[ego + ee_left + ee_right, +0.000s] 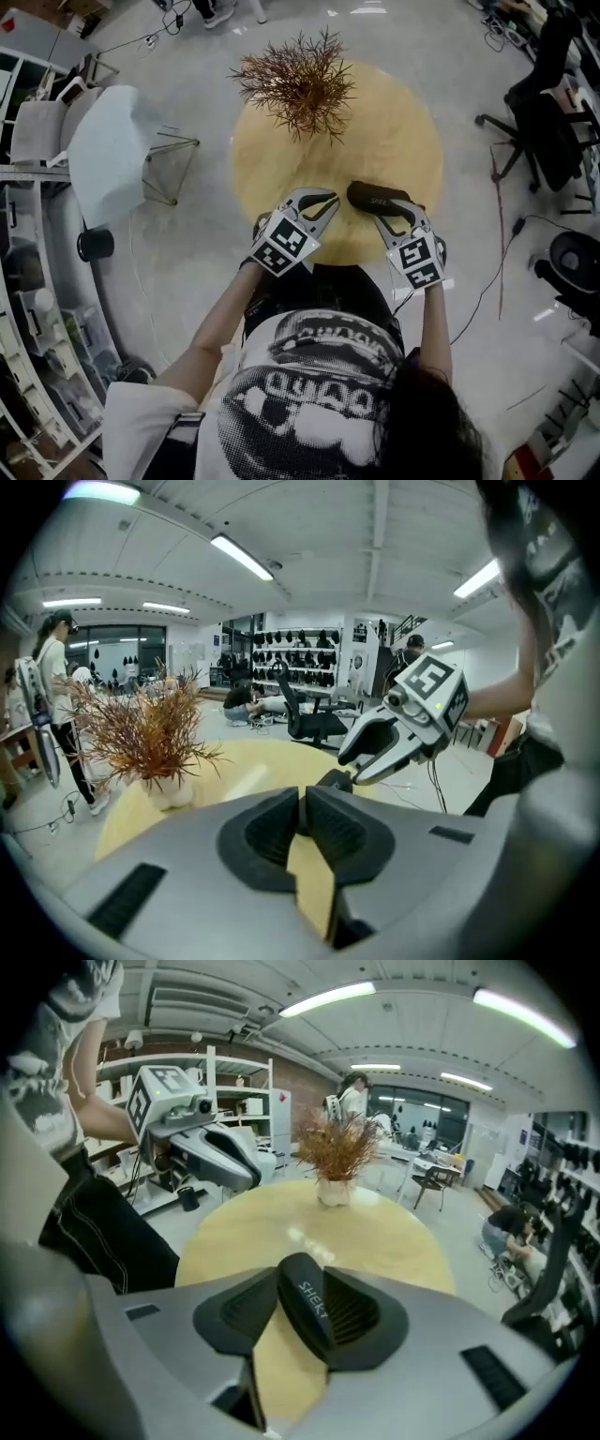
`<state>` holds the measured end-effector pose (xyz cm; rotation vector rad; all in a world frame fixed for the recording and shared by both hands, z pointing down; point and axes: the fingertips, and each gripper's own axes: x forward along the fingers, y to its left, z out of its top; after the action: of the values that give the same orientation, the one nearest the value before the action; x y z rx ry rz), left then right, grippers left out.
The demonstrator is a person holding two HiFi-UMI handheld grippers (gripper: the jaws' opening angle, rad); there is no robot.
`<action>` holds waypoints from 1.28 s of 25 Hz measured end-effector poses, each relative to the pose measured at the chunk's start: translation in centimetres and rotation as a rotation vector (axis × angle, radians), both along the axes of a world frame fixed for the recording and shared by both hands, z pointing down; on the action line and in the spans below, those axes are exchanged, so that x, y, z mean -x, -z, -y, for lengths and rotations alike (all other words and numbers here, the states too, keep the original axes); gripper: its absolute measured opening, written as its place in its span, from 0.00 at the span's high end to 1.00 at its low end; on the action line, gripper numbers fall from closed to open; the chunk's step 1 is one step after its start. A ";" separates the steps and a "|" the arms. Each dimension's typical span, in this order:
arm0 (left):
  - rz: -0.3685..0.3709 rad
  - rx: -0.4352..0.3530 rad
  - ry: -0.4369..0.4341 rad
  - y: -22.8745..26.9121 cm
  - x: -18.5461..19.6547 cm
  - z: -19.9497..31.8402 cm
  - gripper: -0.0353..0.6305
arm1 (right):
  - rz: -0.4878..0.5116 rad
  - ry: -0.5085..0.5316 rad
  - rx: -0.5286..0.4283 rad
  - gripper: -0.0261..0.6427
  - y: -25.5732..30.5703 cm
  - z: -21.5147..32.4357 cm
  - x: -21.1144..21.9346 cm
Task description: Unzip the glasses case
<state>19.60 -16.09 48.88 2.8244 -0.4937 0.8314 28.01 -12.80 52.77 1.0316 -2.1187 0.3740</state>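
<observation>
A black zip glasses case [370,197] lies on the round yellow table [272,159] near its front edge. My right gripper [396,216] points down at the case's right end. In the right gripper view the lettered case [309,1305] sits between the spread jaws of that gripper [298,1290], close against the right pad, with bare table showing at the left pad. My left gripper [326,202] hovers just left of the case. Its jaws [302,803] stand nearly together with nothing between them, and past them the case [333,780] shows under the right gripper [364,766].
A dried plant [300,84] in a white vase stands at the table's far side. A white chair [117,150] is left of the table and a black office chair [548,112] at the right. Cables run over the floor, and a person [52,682] stands beyond the table.
</observation>
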 end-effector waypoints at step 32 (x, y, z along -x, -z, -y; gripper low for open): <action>0.377 -0.168 -0.703 -14.0 -3.8 1.2 0.78 | -0.455 0.885 -0.050 0.52 -8.2 -0.2 0.1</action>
<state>23.45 -17.30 62.89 3.0128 0.4610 1.5138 27.95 -12.58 60.93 0.1022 -1.9324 -0.3219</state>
